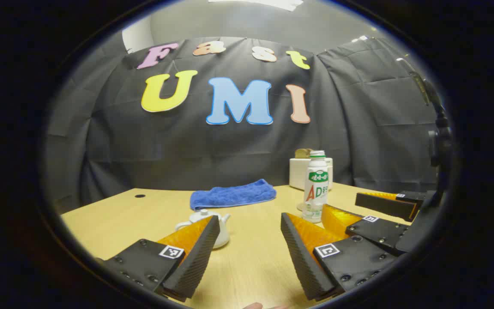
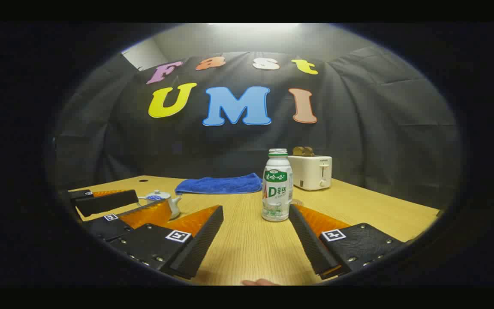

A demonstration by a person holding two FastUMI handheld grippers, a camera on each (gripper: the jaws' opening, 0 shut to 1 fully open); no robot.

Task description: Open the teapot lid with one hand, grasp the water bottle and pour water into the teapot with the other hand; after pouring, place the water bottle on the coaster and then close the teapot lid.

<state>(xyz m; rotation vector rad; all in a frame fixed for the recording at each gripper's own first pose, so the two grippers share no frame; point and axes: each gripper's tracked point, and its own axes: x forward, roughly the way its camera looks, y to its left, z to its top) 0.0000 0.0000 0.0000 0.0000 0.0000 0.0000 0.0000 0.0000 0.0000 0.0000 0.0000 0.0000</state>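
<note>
Left gripper view: the left gripper hangs low over the wooden table, its 2 fingers spread wide and holding nothing. The white teapot sits just beyond the left finger, lid on. Farther right stands the water bottle, upright, with the right gripper beside it, also spread. A blue towel lies at the back, a white toaster behind the bottle.

Right gripper view: the right gripper is wide open and empty, the water bottle upright between and just beyond its fingertips, not touched. The teapot sits off left, partly behind the left gripper. Toaster and towel sit at the back.
</note>
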